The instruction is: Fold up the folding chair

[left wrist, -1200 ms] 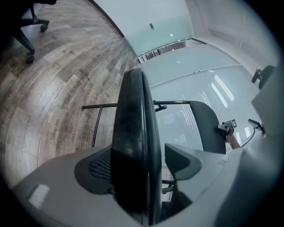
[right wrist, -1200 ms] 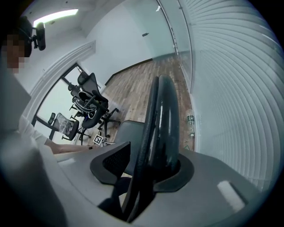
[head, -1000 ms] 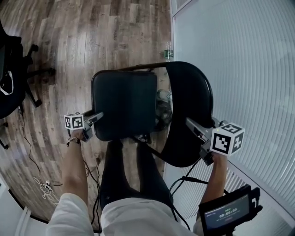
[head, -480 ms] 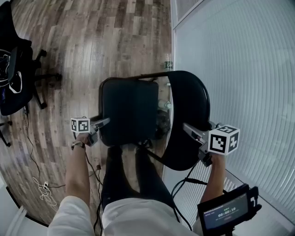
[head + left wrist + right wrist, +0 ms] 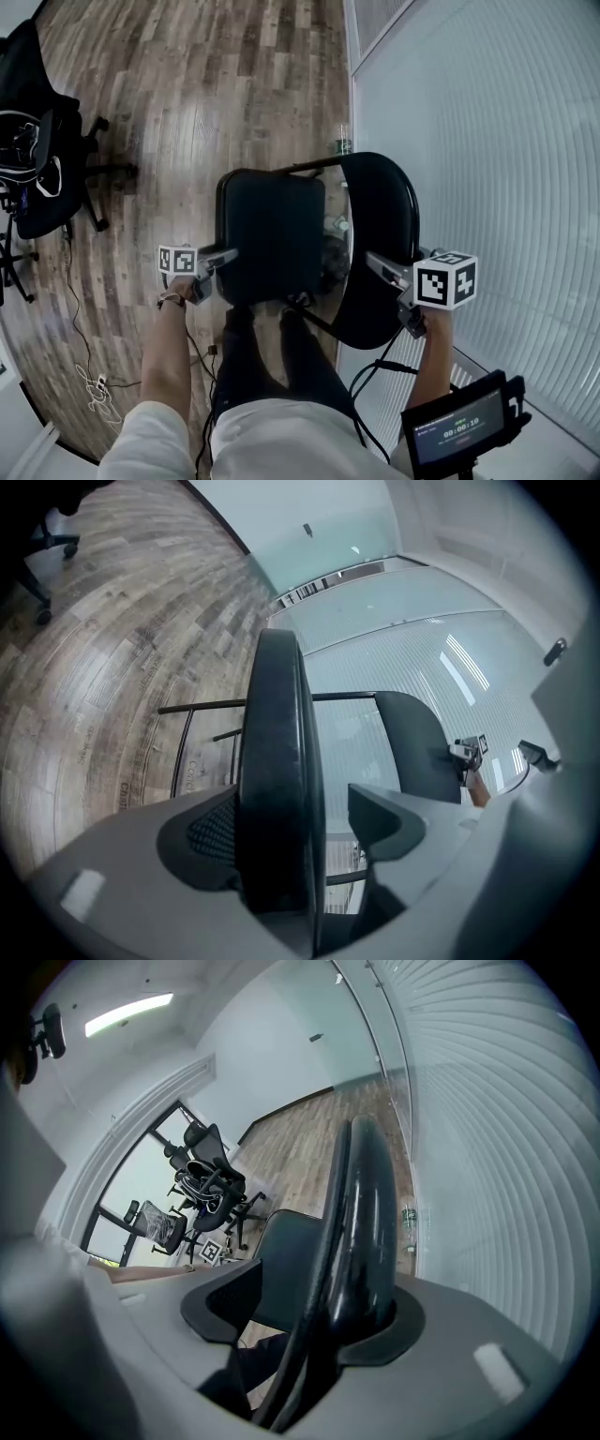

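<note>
The black padded folding chair with a thin dark metal frame (image 5: 309,234) stands on the wood-plank floor (image 5: 187,94) just in front of my legs, close beside the pale glass wall (image 5: 487,141). A gap shows between its square seat (image 5: 272,230) and its curved backrest (image 5: 380,234), so I judge the fold unfinished.

My left gripper (image 5: 225,255) has its fingers (image 5: 206,836) released around the seat's rim at the corner nearest me. One pad lies against the cushion and the other stands clear. My right gripper (image 5: 372,262) has just been opening. The backrest's rim sits between its fingers (image 5: 412,1326), resting in one finger's notch, and the other finger is off it.

I expect the frame to be stiff and fairly weighty and the glossy covering slippery. The firm rims look like the places to hold, seat front and backrest top, well away from the hinges where things could pinch. With loose fingers the chair may swing or tip.
</note>
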`<action>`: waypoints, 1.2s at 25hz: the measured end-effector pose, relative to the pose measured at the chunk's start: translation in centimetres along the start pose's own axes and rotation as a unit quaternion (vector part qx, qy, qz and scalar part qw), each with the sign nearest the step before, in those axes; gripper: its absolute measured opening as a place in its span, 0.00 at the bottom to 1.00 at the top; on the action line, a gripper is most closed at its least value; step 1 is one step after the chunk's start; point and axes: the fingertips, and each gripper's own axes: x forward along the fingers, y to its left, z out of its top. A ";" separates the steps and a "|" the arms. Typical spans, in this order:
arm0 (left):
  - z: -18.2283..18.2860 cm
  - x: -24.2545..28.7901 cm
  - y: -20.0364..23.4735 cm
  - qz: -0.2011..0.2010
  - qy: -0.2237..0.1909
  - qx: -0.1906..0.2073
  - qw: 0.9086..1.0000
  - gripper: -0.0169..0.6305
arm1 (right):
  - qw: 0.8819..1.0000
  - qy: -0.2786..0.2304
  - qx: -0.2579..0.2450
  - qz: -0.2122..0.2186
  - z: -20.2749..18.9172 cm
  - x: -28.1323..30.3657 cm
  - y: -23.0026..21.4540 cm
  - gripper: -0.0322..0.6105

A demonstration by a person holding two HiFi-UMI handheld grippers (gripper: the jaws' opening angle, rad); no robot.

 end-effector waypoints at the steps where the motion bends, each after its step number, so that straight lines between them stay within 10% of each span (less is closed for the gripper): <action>1: 0.1 0.0 -1.0 -0.002 0.000 -0.002 1.000 0.55 | 1.000 0.001 0.000 -0.002 0.4 -0.6 0.2 0.42; 30: 0.5 3.1 -12.8 -0.056 -0.001 0.012 0.998 0.52 | 1.000 -0.014 0.024 -0.009 2.7 -4.7 2.0 0.42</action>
